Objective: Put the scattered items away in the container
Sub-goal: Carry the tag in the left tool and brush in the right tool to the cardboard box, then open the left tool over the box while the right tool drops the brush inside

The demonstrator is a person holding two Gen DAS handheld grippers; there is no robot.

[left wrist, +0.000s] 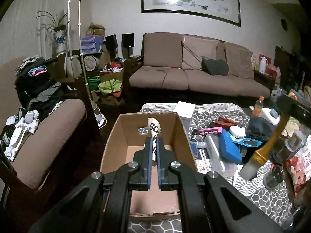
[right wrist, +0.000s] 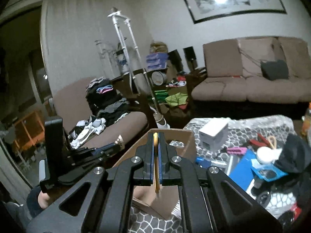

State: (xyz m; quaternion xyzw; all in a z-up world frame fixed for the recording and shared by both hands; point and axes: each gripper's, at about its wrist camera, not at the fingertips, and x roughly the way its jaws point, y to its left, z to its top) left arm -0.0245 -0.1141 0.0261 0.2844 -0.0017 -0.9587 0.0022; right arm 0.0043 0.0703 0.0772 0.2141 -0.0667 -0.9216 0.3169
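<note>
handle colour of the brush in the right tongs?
Golden yellow handle on the brush, clearest in the left wrist view.

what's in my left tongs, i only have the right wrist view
observer: a white curved piece with black lettering, pinched in the left tongs.
operator: is it over the container yet
observer: yes, it hangs above the floor of the open cardboard box.
operator: and the yellow edge in my right tongs
observer: that's a flat brush with a gold handle, its grey bristles pointing down over the patterned cloth.
</note>
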